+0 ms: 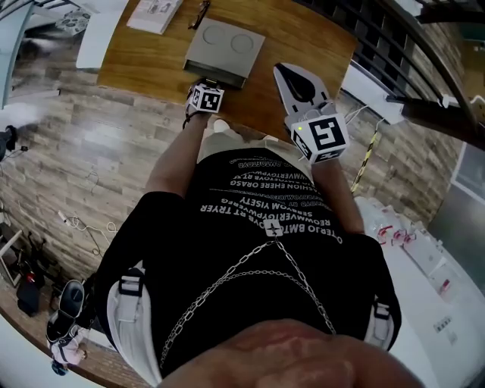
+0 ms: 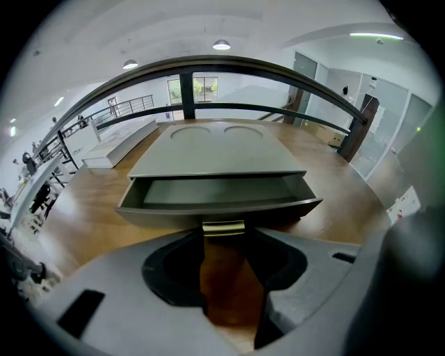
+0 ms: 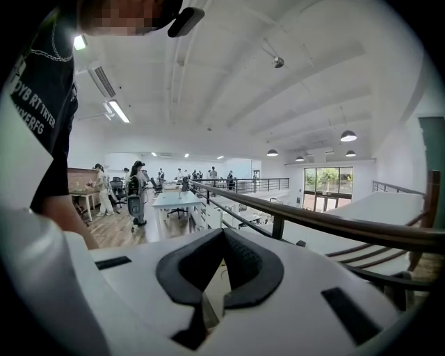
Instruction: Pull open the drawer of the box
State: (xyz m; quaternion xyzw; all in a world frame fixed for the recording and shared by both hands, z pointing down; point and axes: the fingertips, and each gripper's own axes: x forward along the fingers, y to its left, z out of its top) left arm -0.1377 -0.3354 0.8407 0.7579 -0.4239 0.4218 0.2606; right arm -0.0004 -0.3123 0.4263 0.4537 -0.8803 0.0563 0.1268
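A flat grey box (image 1: 225,49) with two round recesses in its lid lies on the wooden table (image 1: 144,61). In the left gripper view its drawer (image 2: 219,201) stands pulled partly out and looks empty inside. A small brass handle (image 2: 223,227) on the drawer front sits between the tips of my left gripper (image 2: 223,235), which is shut on it. From the head view only that gripper's marker cube (image 1: 205,98) shows, at the box's near edge. My right gripper (image 1: 282,72) is held up off the table to the right of the box, shut with nothing in it (image 3: 224,233).
A booklet (image 1: 155,14) and a pair of glasses (image 1: 200,14) lie at the table's far side. A dark railing (image 2: 208,66) runs behind the table. A white table (image 1: 424,258) with small items stands at the right. People stand far off (image 3: 135,191).
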